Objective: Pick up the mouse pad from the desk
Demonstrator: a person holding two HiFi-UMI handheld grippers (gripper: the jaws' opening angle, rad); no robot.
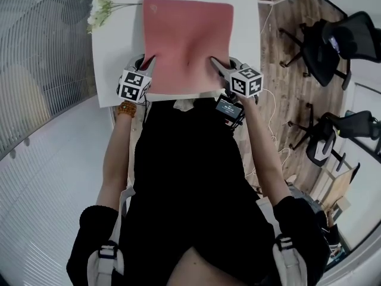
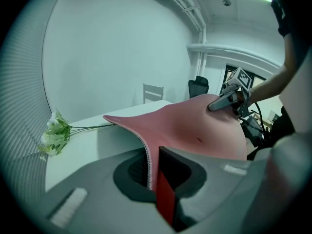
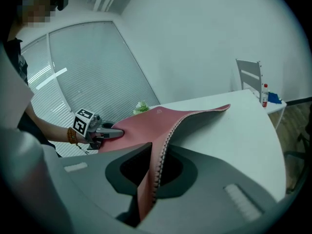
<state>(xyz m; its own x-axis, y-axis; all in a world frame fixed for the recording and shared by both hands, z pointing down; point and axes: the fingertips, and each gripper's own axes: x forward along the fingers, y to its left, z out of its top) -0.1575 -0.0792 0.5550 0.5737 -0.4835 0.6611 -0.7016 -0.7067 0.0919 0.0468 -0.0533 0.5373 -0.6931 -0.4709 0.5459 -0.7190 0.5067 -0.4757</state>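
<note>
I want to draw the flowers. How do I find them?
Look at the white desk, partly covered by a big pink mouse pad. At the desk's far left corner, beside the pad, lie the flowers: the only green and white thing, with thin stems pointing toward the pad.

White flowers (image 1: 100, 12) lie at left; black office chairs (image 1: 326, 49) stand right.
</note>
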